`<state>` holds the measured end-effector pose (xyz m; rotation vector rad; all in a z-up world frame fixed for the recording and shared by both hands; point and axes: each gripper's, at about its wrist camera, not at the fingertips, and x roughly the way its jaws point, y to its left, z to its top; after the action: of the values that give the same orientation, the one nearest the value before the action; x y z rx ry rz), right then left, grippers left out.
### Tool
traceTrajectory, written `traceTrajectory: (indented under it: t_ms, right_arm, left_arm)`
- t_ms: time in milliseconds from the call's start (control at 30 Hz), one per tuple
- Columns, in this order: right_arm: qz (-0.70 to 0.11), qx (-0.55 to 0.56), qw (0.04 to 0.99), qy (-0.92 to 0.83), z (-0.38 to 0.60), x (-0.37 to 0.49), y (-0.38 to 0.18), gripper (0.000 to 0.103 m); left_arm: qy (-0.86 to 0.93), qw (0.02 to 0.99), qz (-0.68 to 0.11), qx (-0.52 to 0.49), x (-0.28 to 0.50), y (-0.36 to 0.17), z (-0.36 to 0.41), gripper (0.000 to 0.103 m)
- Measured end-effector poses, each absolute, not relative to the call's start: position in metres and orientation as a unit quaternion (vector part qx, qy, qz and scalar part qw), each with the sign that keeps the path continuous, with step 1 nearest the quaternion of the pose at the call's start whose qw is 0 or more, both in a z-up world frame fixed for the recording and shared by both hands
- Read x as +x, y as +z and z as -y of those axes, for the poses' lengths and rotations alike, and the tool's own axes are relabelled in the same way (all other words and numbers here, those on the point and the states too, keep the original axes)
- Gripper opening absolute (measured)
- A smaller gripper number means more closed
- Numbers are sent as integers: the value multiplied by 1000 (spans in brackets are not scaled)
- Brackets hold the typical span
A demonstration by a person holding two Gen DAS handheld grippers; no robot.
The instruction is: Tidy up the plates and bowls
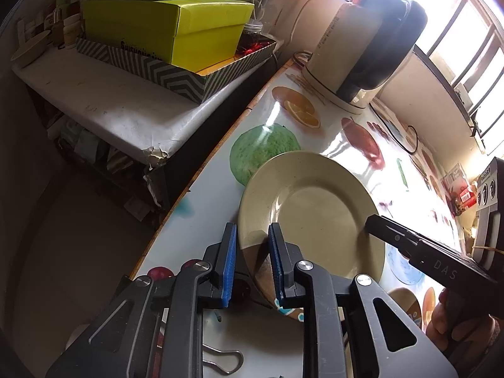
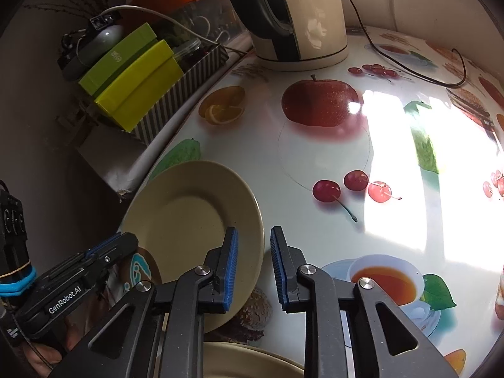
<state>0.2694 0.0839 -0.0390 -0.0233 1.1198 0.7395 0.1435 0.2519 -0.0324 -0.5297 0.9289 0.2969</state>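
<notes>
A beige plate (image 1: 315, 214) lies on the fruit-print table near its left edge; it also shows in the right wrist view (image 2: 189, 214). My left gripper (image 1: 252, 239) is open, its jaws straddling the plate's near rim without closing on it. My right gripper (image 2: 253, 242) is open at the plate's right rim, one finger over the plate and one over the table. The right gripper's fingers (image 1: 387, 230) show over the plate's right rim in the left wrist view. The rim of a second beige dish (image 2: 252, 359) shows under the right gripper.
A cream and black electric kettle (image 2: 296, 15) stands at the back of the table (image 2: 315, 157), its cord (image 2: 409, 69) trailing right. Green boxes in a striped tray (image 1: 176, 34) sit on a lower white shelf left of the table. A binder clip (image 1: 223, 362) lies under my left gripper.
</notes>
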Motion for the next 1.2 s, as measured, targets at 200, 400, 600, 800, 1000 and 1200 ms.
traceTrajectory:
  t_ms: [200, 400, 600, 800, 1000, 1200]
  right_arm:
    - [-518, -9, 784, 343, -85, 267, -38, 17]
    - [-519, -3, 785, 339, -84, 267, -38, 17]
    - [-515, -1, 785, 343, -84, 267, -33, 17]
    - [-511, 6, 786, 347, -83, 266, -26, 17]
    - [-505, 9, 788, 351, -77, 264, -17, 17]
    - [-500, 16, 791, 352, -68, 258, -6, 17]
  left_arm:
    - [141, 850, -440, -252, 144, -32, -252, 20]
    - [144, 849, -441, -253, 145, -32, -252, 20]
    - [150, 850, -438, -250, 144, -30, -254, 20]
    - [151, 853, -433, -250, 143, -24, -256, 20]
    - [148, 857, -428, -248, 139, -15, -253, 20]
    - [144, 861, -421, -245, 134, -4, -246, 20]
